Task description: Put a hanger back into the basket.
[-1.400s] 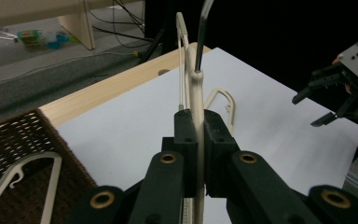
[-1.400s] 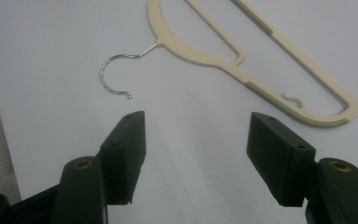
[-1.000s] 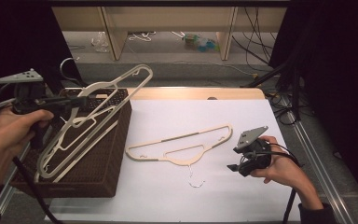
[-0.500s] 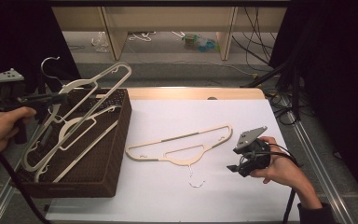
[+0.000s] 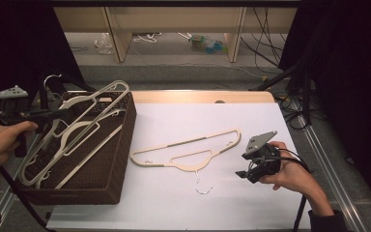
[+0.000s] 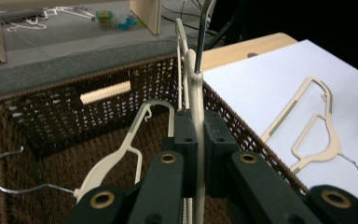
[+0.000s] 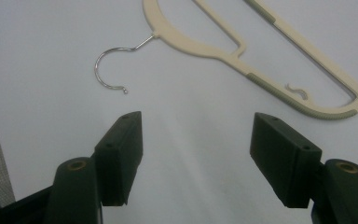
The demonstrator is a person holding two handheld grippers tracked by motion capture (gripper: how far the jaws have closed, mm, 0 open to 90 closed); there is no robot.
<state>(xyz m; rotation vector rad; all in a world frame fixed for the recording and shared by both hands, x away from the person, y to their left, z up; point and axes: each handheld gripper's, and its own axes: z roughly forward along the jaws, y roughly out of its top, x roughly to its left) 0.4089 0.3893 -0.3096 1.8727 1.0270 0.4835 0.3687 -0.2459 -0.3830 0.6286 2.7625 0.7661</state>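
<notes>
My left gripper (image 5: 53,115) is clamped tight on the neck of a cream hanger (image 5: 84,104), holding it tilted above the brown wicker basket (image 5: 121,145) at the table's left side. Another cream hanger (image 6: 116,158) lies inside the basket beneath it. My right gripper (image 5: 247,170) rests low over the white table surface (image 5: 174,203), jaws spread wide with nothing between them. Just beyond it a third hanger (image 5: 188,152) lies flat on the white surface, its metal hook (image 7: 109,65) pointing toward me.
</notes>
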